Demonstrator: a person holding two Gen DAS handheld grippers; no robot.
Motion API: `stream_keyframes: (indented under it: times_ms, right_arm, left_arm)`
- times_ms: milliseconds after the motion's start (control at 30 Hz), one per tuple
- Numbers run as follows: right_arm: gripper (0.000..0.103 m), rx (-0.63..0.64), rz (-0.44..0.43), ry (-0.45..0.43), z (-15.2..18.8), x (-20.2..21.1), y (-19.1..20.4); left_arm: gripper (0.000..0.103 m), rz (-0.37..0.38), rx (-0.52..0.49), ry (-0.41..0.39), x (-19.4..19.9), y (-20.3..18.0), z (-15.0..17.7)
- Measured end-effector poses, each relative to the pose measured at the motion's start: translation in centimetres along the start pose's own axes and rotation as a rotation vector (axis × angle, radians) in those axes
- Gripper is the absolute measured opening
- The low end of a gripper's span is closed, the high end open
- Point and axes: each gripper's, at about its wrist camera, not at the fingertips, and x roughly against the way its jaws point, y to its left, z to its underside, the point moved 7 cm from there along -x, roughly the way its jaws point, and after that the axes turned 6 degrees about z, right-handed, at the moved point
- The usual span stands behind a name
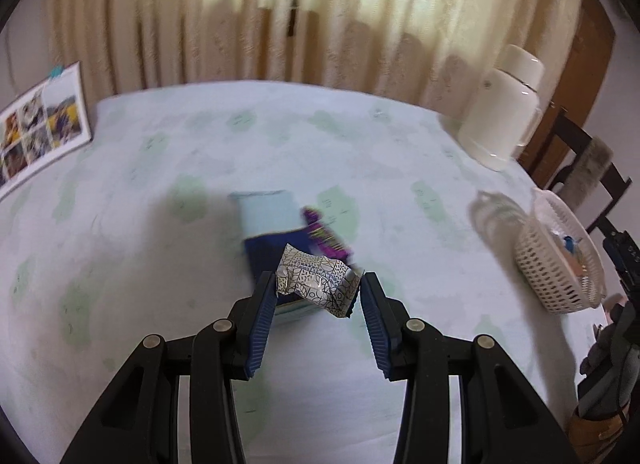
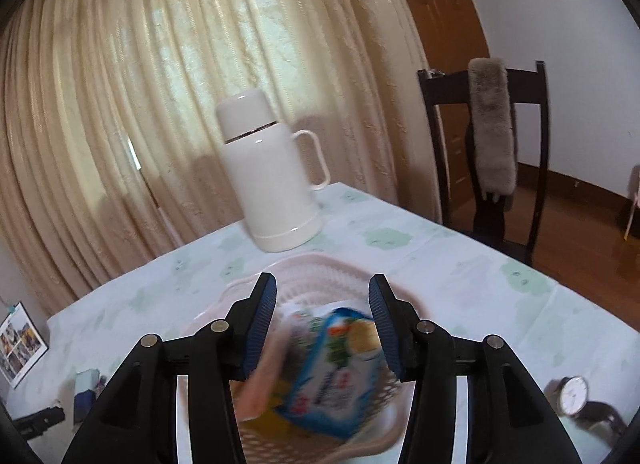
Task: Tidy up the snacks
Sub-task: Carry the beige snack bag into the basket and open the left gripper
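My left gripper (image 1: 319,288) is shut on a small white patterned snack packet (image 1: 316,278), held above the table. Below it lie a light-and-dark blue box (image 1: 266,224) and a purple wrapper (image 1: 324,234). The white lattice basket (image 1: 554,264) sits at the right of the left wrist view. My right gripper (image 2: 322,296) is open directly over the same basket (image 2: 320,268). A blue-and-white snack packet (image 2: 336,380) lies blurred in the basket between and below the fingers, over a pink packet (image 2: 258,388).
A white thermos (image 2: 274,176) stands behind the basket near the curtain. A dark chair (image 2: 488,152) stands at the table's right edge. A wristwatch (image 2: 576,396) lies right of the basket. A photo calendar (image 1: 38,128) lies at the far left.
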Motion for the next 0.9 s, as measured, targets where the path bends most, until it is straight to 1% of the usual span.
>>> stream_keyframes:
  times_ms: [133, 300, 467, 600, 733, 900]
  right_arm:
    - [0.05, -0.059, 0.001, 0.009, -0.2, 0.0, -1.6]
    - [0.05, -0.063, -0.044, 0.025, -0.1, 0.2, -1.2]
    - [0.051, -0.09, -0.065, 0.031, -0.1, 0.5, -1.2]
    - [0.052, -0.119, -0.081, 0.039, -0.1, 0.7, -1.6]
    - [0.052, -0.157, -0.081, 0.037, -0.3, 1.0, -2.2]
    - [0.053, -0.209, -0.076, 0.038, -0.6, 0.9, -3.3]
  left_arm:
    - [0.04, 0.064, -0.064, 0.001, -0.3, -4.1, -1.1]
    - [0.04, 0.136, -0.156, -0.007, -1.1, -9.7, -2.2]
    - [0.04, 0.212, -0.201, 0.012, -2.5, -14.7, -2.8]
    - [0.04, 0.262, -0.265, 0.011, -3.5, -19.1, -3.1]
    - [0.04, 0.313, -0.294, 0.018, -4.3, -22.3, -2.9]
    - [0.04, 0.34, -0.317, 0.042, -6.0, -24.9, -2.4]
